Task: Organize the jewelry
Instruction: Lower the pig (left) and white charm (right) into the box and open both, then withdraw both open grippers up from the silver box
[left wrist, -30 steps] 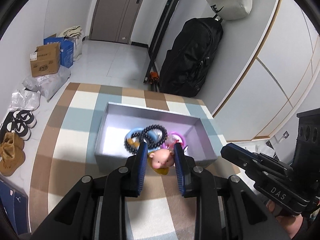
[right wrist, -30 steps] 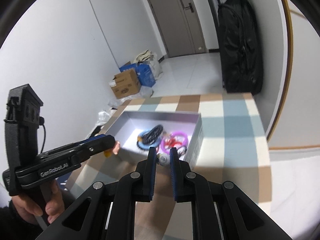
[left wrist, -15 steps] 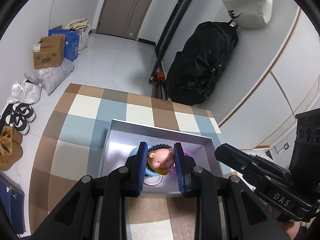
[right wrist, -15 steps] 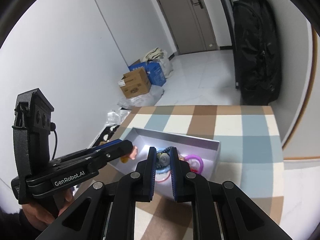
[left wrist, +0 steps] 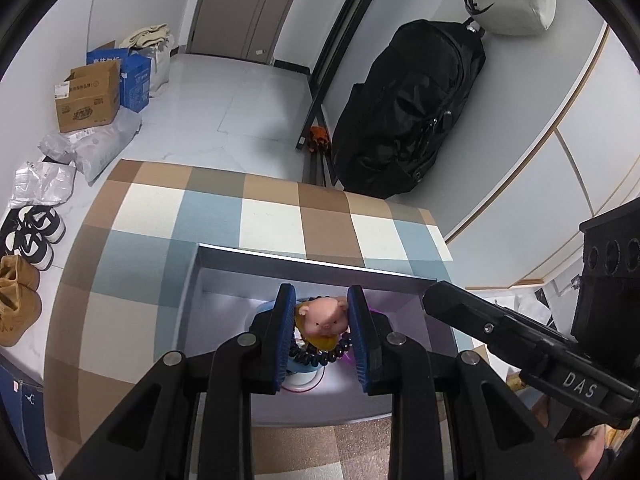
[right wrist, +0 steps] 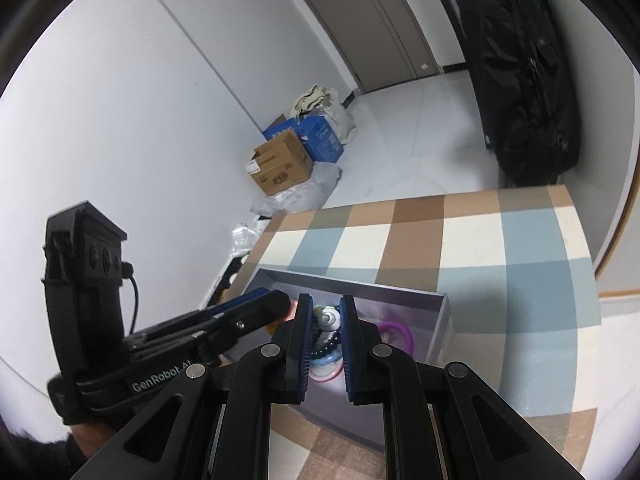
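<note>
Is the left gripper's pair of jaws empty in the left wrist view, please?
No, the left gripper is shut on a pink pig figure, clamped between its blue pads above the grey box.

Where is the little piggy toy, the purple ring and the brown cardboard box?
Piggy toy [left wrist: 323, 319]: left wrist view, on its pink face.
Purple ring [right wrist: 396, 329]: right wrist view, on its upper curve.
Cardboard box [left wrist: 89, 101]: left wrist view, on its front side.
</note>
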Demonstrator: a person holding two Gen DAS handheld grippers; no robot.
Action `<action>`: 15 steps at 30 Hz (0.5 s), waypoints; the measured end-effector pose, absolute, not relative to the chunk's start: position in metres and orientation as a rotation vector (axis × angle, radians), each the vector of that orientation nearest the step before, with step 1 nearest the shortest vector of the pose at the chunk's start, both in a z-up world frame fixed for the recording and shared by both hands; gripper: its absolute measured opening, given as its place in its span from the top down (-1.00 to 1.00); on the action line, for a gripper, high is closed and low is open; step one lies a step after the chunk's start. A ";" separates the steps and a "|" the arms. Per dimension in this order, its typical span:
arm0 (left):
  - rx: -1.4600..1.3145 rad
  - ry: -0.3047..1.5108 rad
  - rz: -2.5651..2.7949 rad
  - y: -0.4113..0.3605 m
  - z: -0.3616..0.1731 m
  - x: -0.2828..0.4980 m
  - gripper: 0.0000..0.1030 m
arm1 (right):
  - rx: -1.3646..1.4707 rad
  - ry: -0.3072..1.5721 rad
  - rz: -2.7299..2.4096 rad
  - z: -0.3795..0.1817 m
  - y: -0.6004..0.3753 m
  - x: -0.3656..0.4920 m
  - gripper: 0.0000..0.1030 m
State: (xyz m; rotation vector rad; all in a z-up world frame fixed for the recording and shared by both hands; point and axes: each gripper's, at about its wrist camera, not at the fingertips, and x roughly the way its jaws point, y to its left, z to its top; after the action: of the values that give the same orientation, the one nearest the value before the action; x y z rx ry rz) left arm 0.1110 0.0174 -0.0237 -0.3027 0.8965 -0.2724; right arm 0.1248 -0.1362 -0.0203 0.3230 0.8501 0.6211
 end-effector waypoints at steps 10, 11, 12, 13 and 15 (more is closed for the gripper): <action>-0.358 0.905 -0.336 0.019 -0.024 0.117 0.59 | 0.387 0.907 0.645 -0.033 -0.142 0.131 0.71; -0.358 0.904 -0.339 0.018 -0.024 0.117 0.59 | 0.397 0.908 0.645 -0.032 -0.142 0.132 0.71; -0.355 0.901 -0.338 0.017 -0.024 0.117 0.59 | 0.403 0.904 0.647 -0.032 -0.143 0.132 0.71; -0.350 0.900 -0.334 0.016 -0.024 0.117 0.58 | 0.402 0.892 0.646 -0.030 -0.143 0.132 0.70; -0.360 0.898 -0.326 0.018 -0.024 0.117 0.54 | 0.386 0.878 0.631 -0.027 -0.143 0.132 0.58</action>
State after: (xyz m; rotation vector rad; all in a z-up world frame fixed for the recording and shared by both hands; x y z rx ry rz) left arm 0.1171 0.0178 -0.0241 -0.3601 0.8976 -0.3264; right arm 0.1315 -0.1431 -0.0273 0.3857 0.8779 0.6306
